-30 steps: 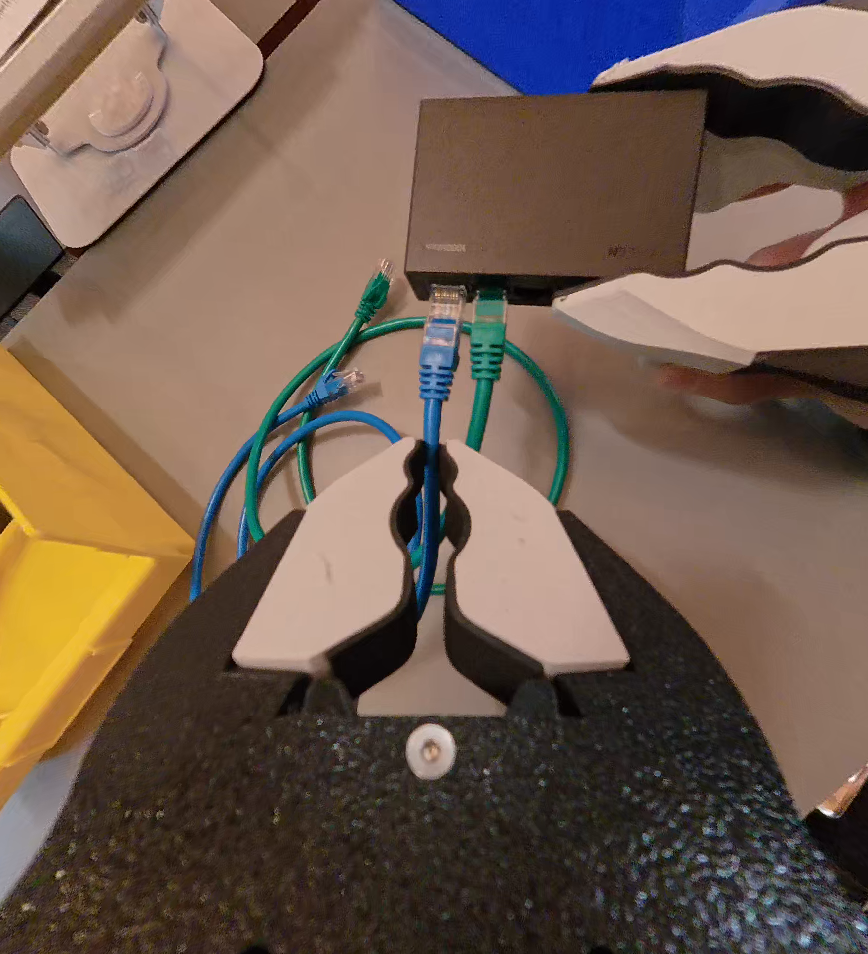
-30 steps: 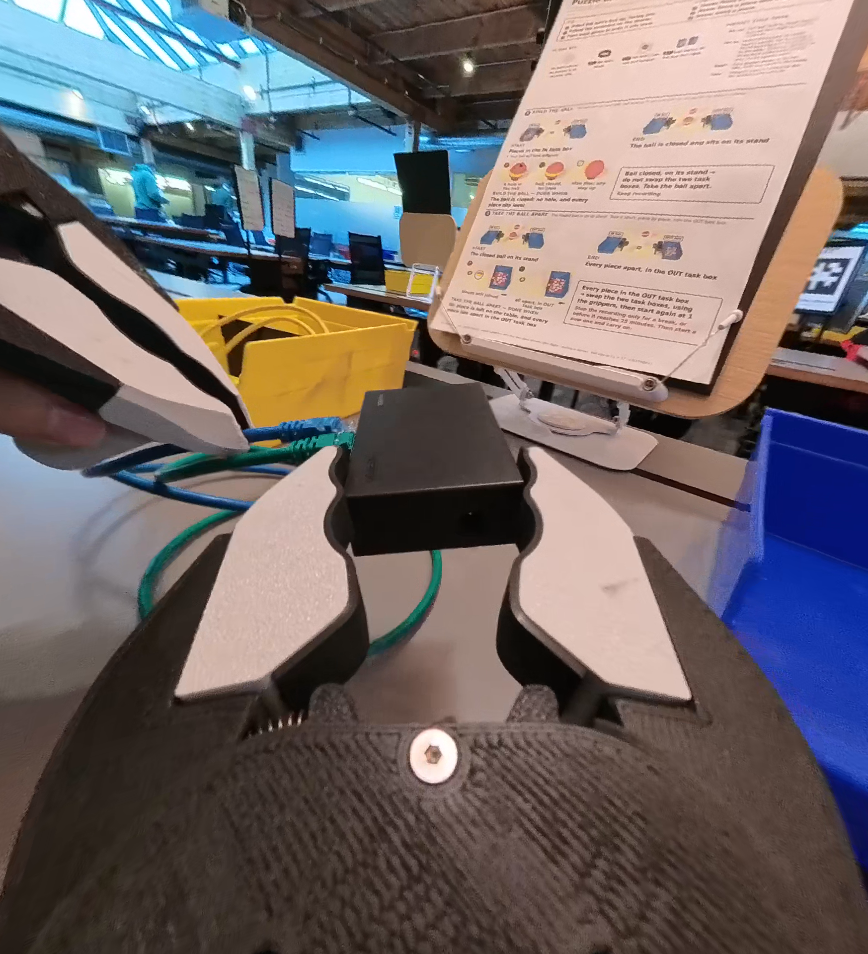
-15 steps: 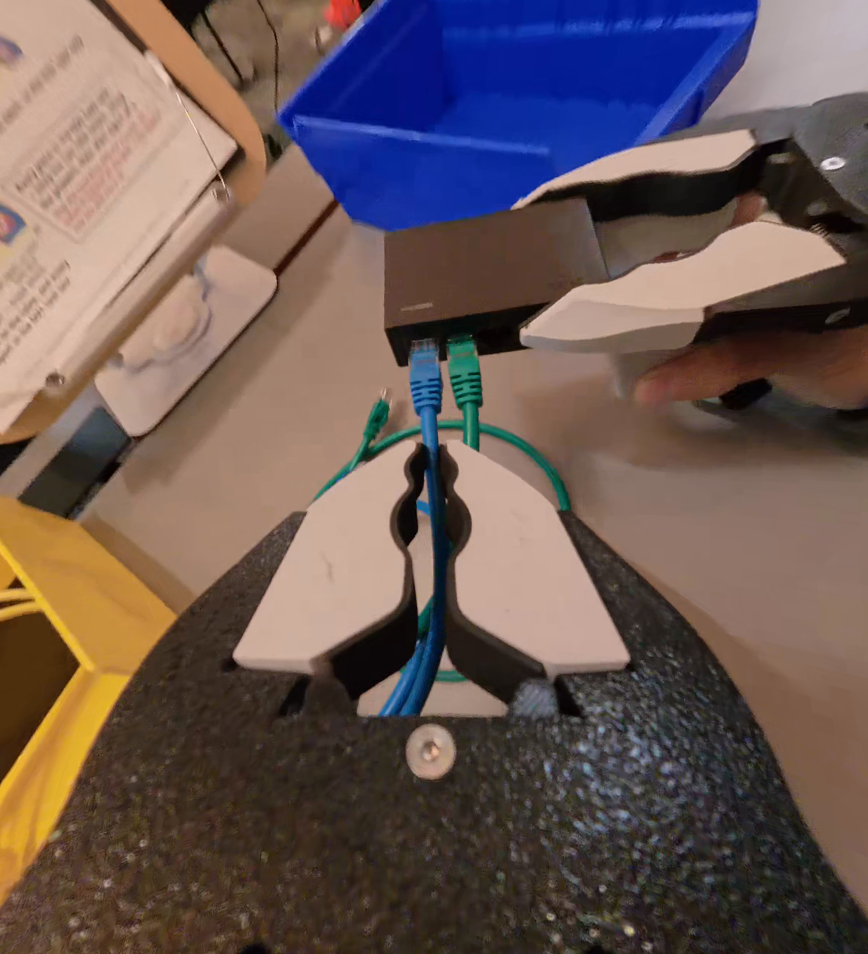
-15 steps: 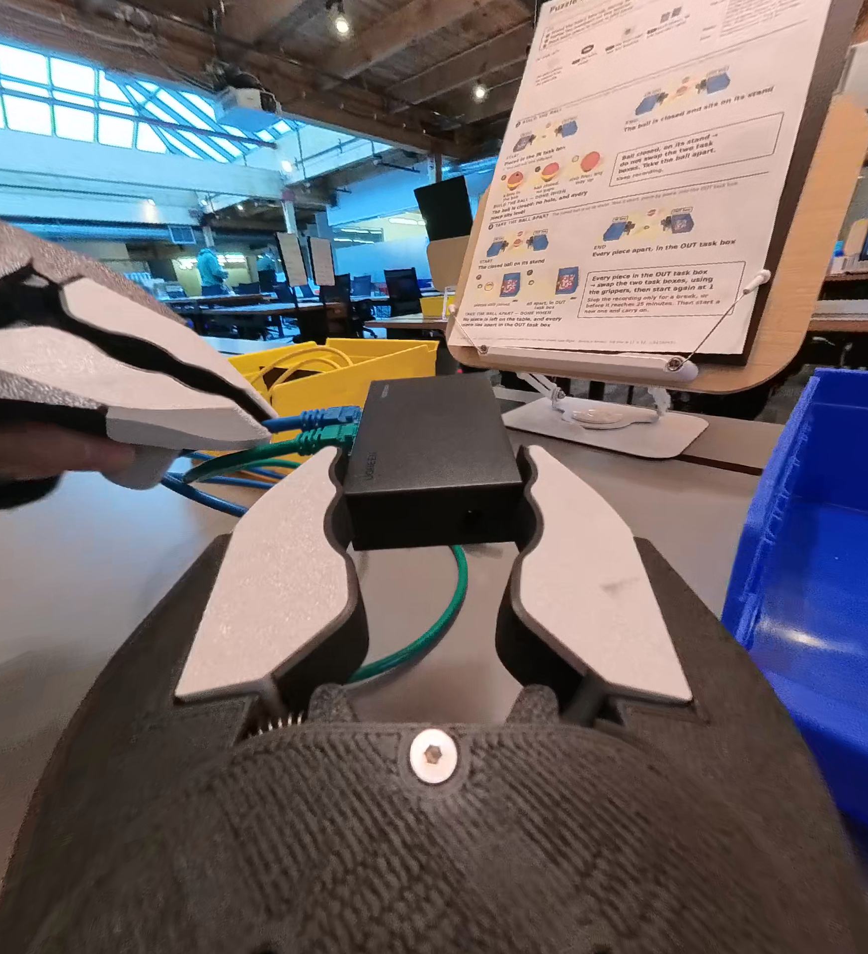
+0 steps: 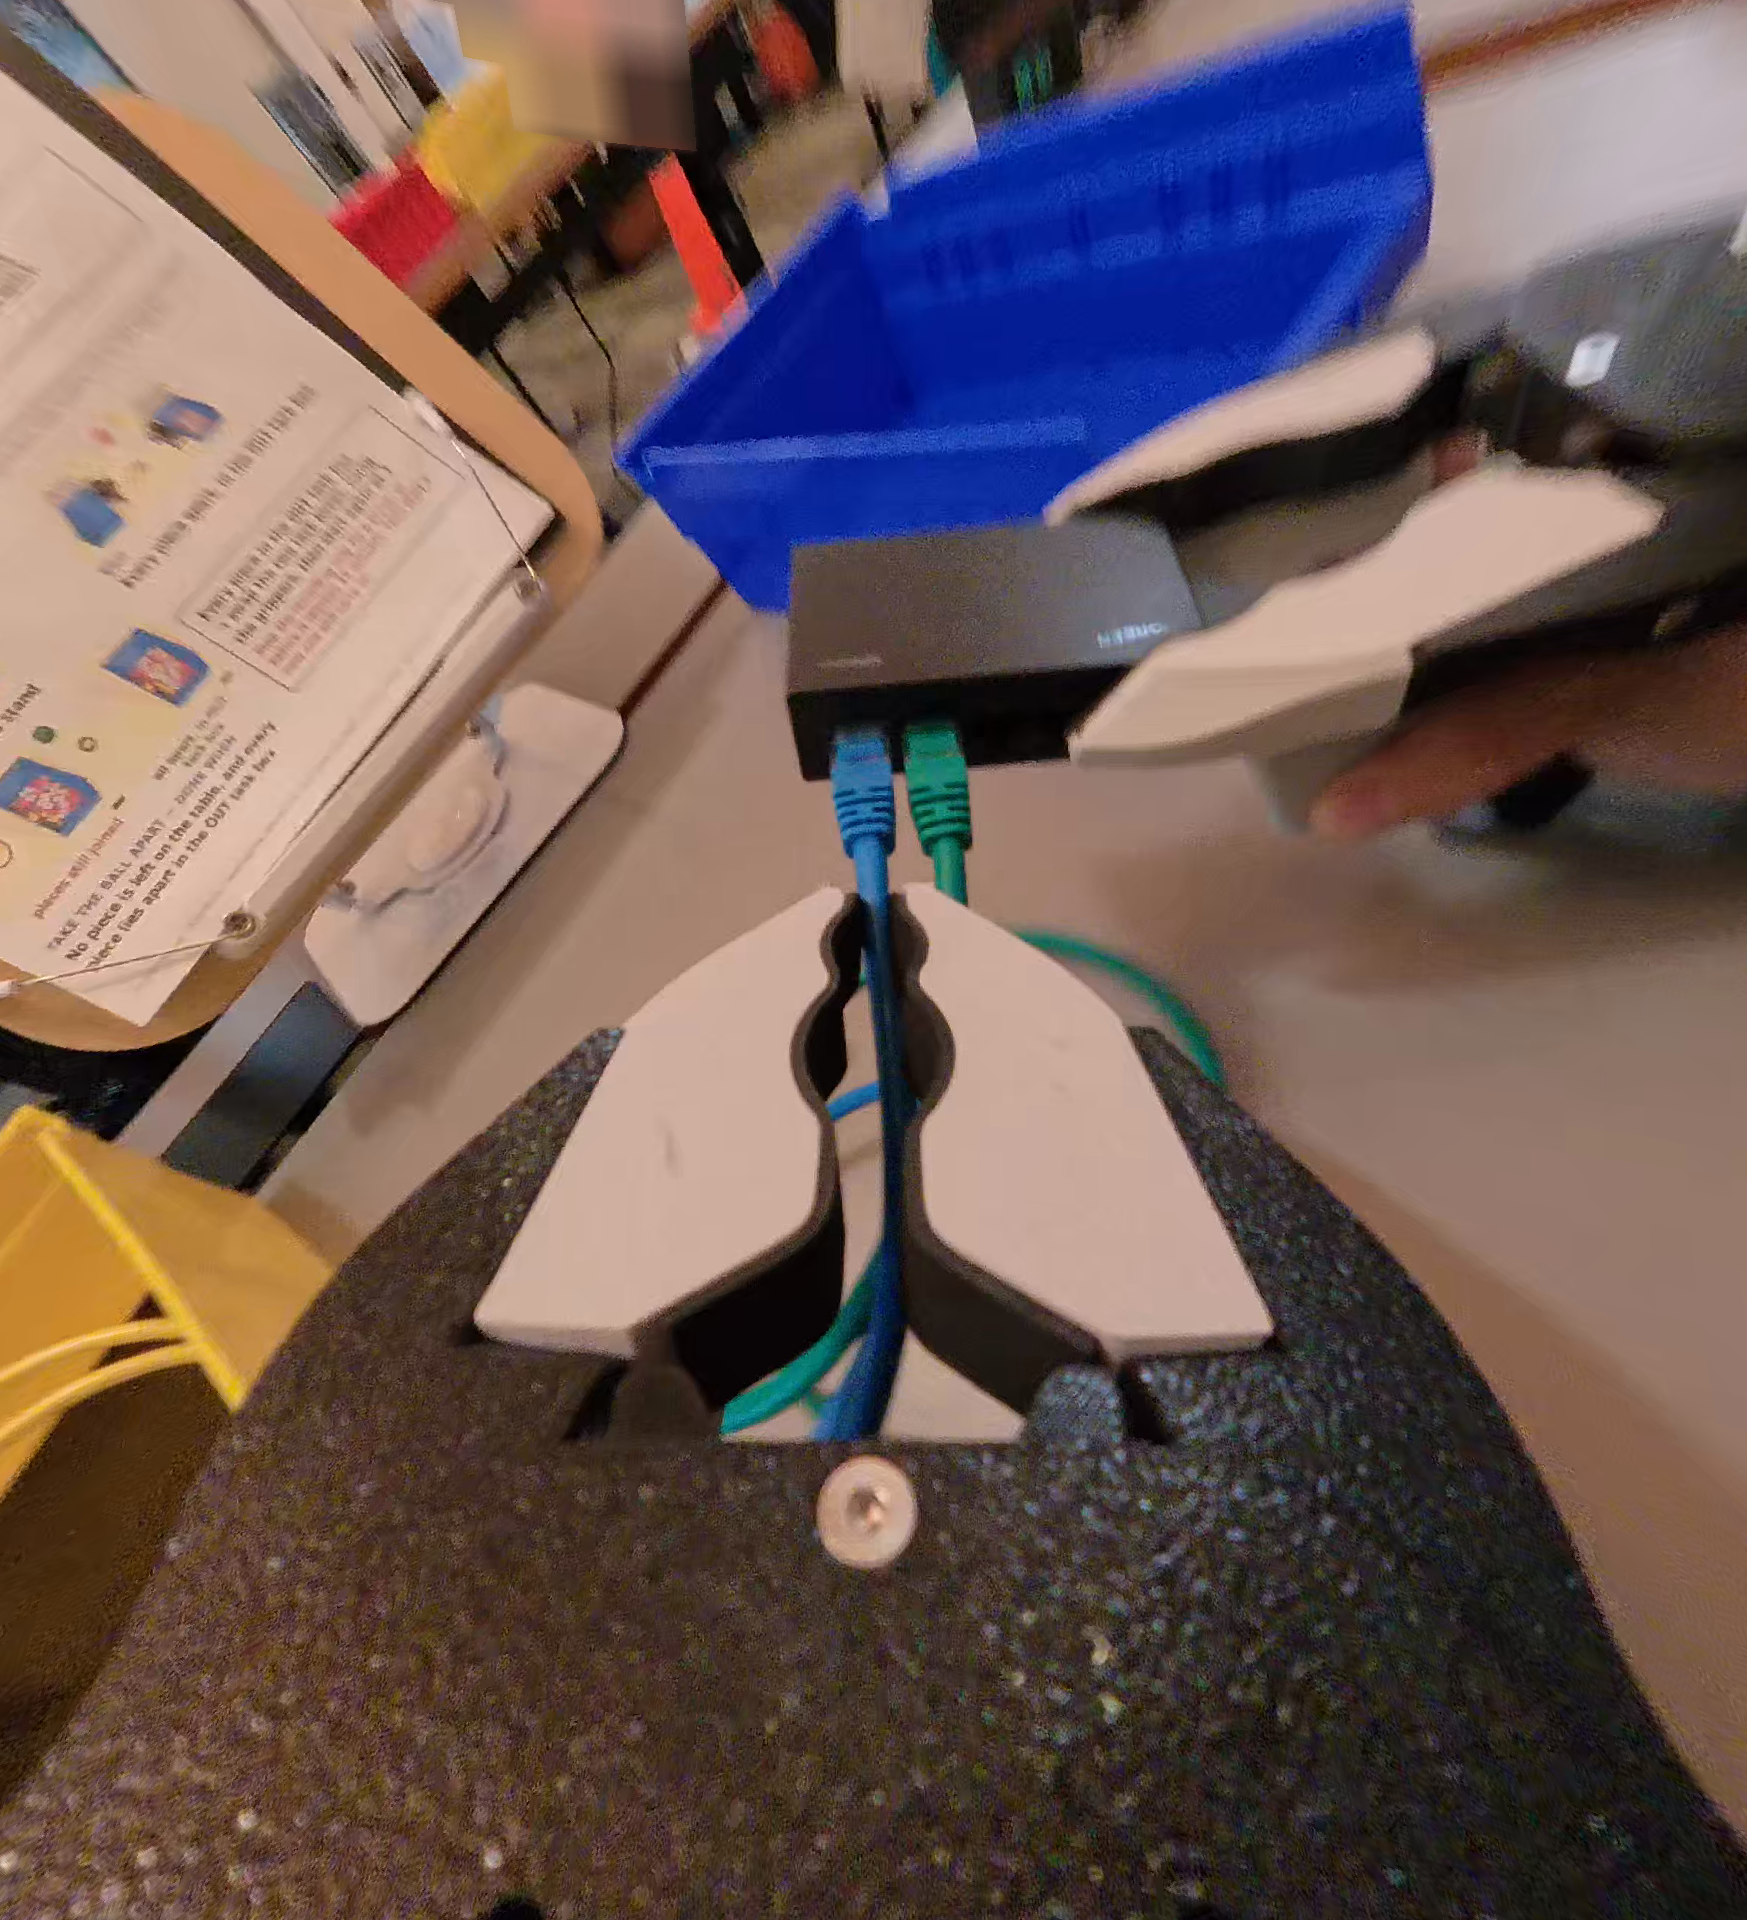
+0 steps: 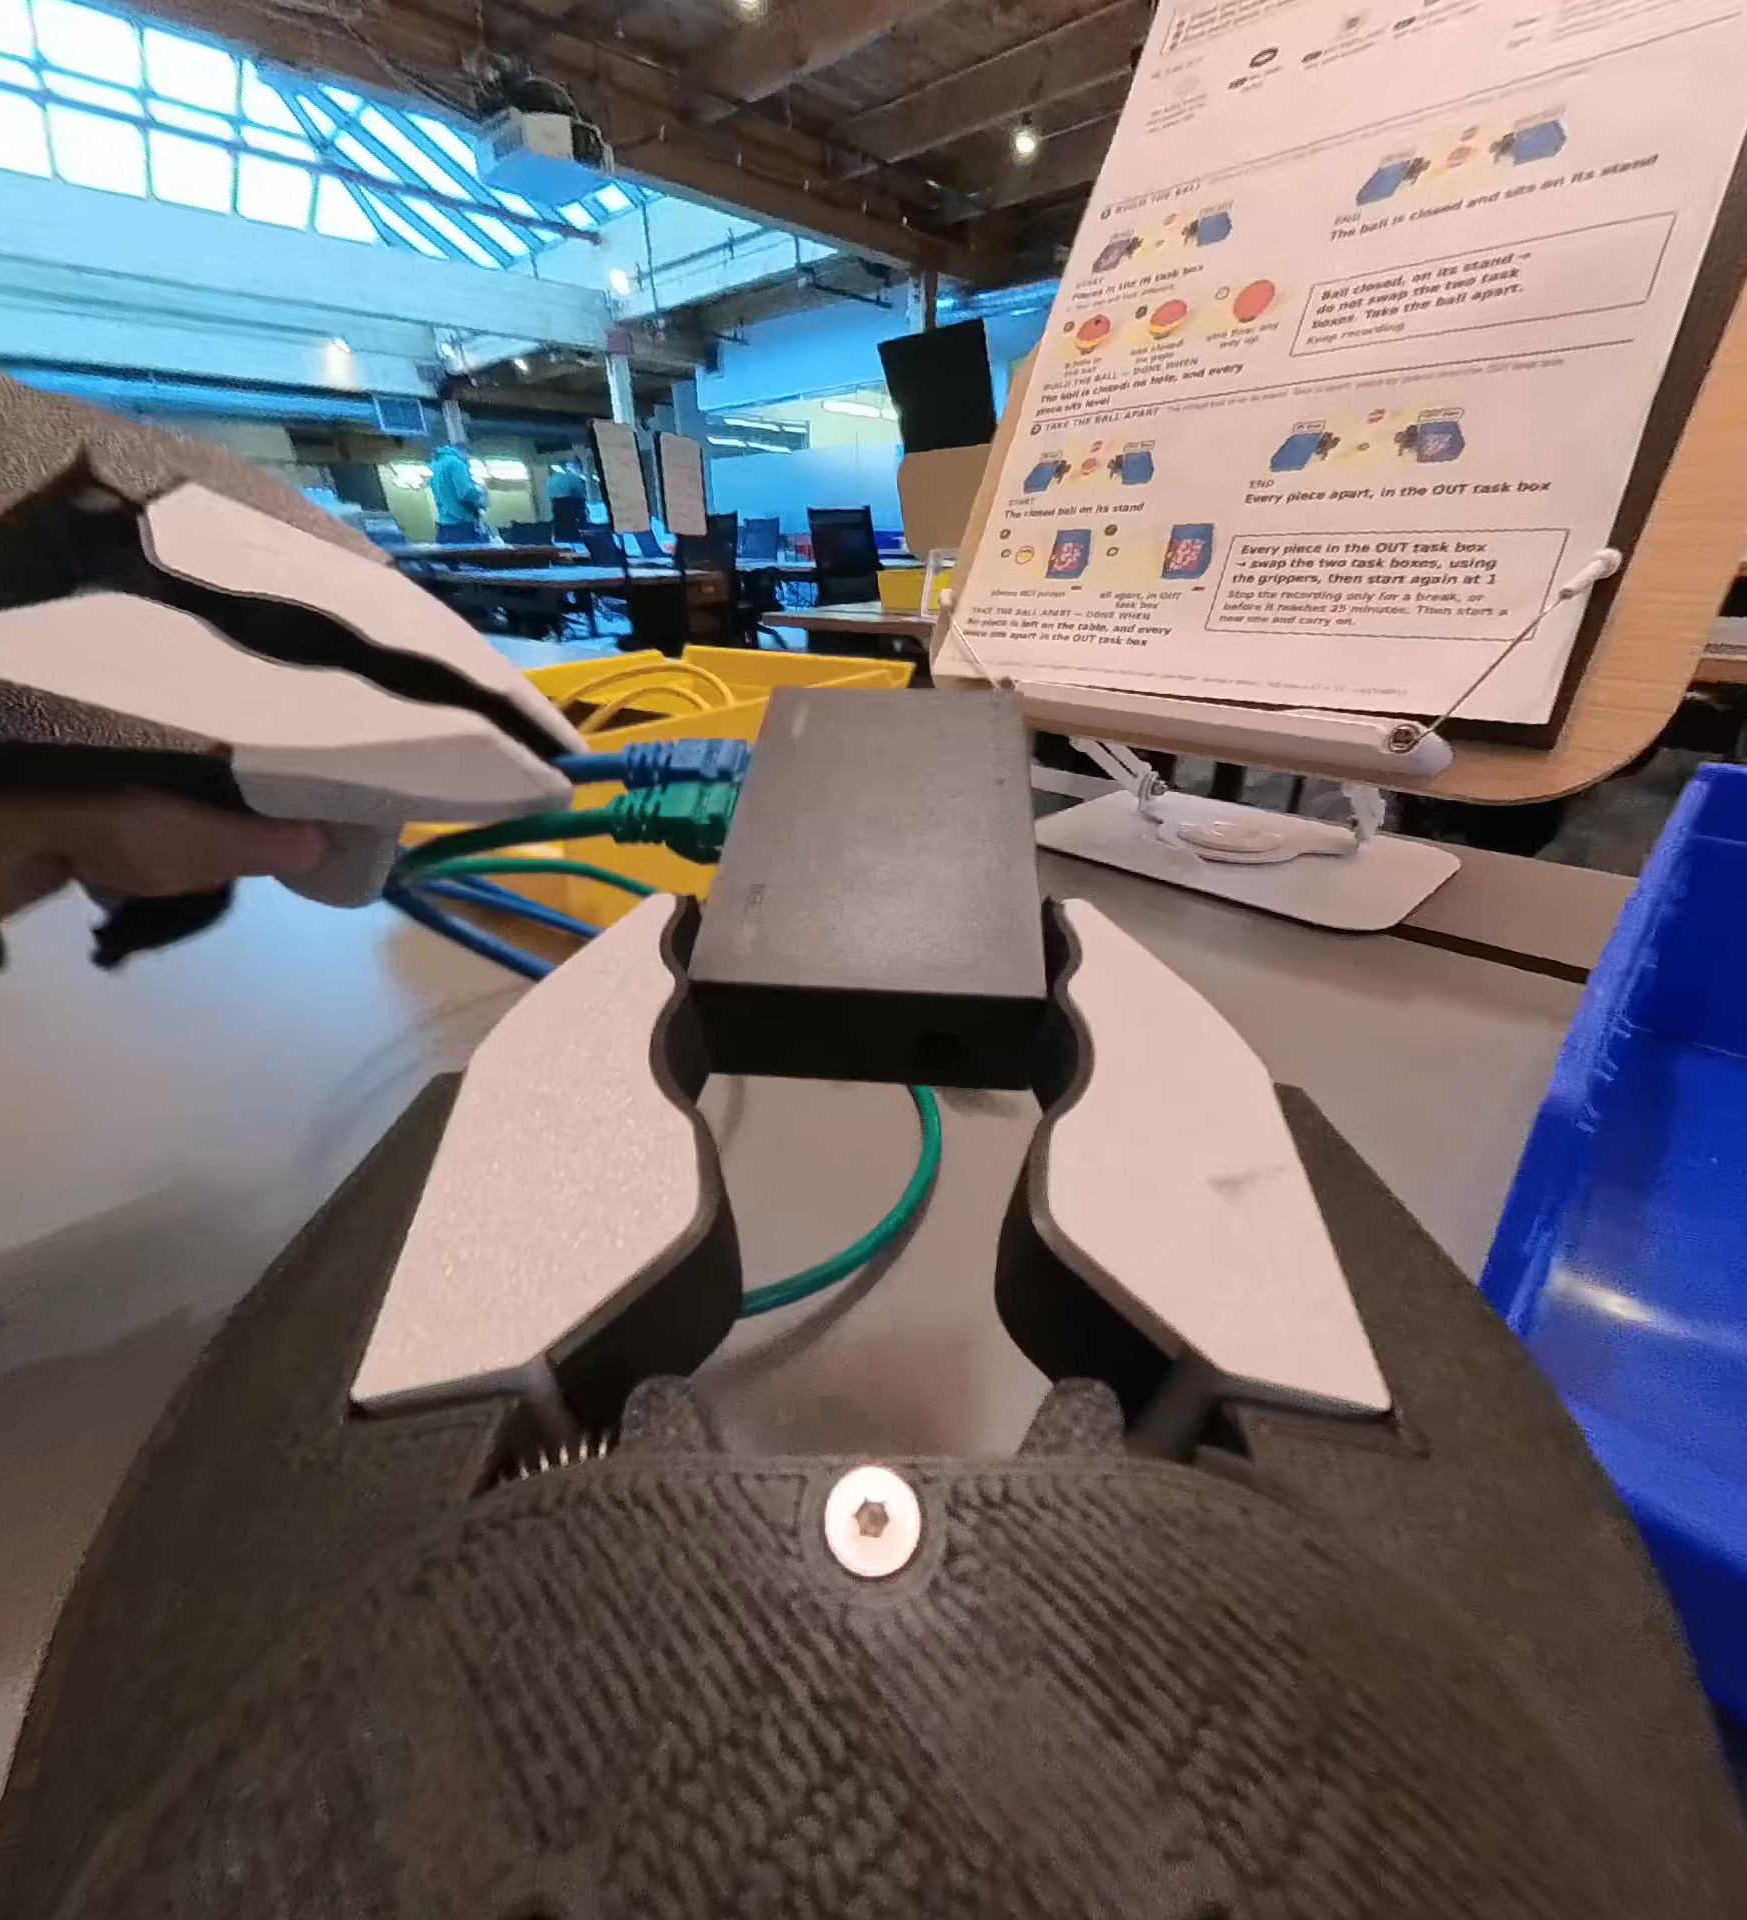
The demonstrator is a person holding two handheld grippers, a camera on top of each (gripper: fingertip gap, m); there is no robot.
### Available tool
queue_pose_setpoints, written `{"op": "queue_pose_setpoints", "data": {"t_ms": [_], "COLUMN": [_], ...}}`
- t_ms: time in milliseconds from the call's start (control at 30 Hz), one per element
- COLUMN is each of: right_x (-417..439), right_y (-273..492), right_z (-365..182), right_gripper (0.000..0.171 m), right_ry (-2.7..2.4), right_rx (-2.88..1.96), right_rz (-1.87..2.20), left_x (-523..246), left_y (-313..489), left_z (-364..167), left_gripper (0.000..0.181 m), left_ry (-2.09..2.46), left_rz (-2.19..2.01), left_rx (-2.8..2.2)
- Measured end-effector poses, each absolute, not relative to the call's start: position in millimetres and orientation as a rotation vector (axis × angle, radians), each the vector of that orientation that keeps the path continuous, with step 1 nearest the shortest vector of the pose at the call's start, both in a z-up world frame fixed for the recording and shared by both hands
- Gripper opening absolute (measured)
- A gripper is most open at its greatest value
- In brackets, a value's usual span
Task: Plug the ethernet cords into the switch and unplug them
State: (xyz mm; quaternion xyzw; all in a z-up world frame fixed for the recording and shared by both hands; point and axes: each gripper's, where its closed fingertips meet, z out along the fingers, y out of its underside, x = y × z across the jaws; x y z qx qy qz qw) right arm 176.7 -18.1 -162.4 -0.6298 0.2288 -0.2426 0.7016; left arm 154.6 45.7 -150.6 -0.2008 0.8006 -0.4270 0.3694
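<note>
While both show the switch [image 6: 869,862], only left reveals pinched blue cord [image 5: 884,1039].

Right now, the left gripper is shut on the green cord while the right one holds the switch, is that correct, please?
Not quite: the left gripper is shut on the blue cord, as the left wrist view shows. The green cord runs beside it. The right gripper does hold the switch.

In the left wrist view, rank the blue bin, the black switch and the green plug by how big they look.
Largest to smallest:
1. blue bin
2. black switch
3. green plug
The bin sits farther back, so it is truly bigger.
</note>
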Motion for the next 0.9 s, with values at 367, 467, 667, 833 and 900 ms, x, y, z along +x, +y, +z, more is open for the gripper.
{"op": "queue_pose_setpoints", "data": {"t_ms": [367, 467, 667, 833, 900], "right_x": [174.2, 175.3, 170.7, 168.7, 169.4], "right_y": [-8.8, -12.4, -10.8, -8.6, -9.2], "right_z": [-162.4, -160.4, -157.6, -158.0, -157.8], "right_gripper": [0.062, 0.062, 0.062, 0.062, 0.062], "right_ry": [0.517, 0.530, 0.485, 0.467, 0.474], "right_rx": [-1.410, -1.380, -1.367, -1.379, -1.378], "right_rz": [-0.654, -0.609, -0.593, -0.632, -0.650], "left_x": [158.7, 155.0, 156.0, 152.4, 154.2], "left_y": [26.3, 31.2, 50.5, 50.0, 49.5], "left_z": [-170.5, -160.6, -171.9, -182.2, -183.7], "left_gripper": [0.000, 0.008, 0.019, 0.008, 0.007], "left_ry": [2.037, 1.986, 2.115, 2.231, 2.218], "left_rz": [-1.153, -1.224, -1.245, -1.277, -1.263], "left_rx": [-0.559, -0.605, -0.920, -1.052, -1.029]}}
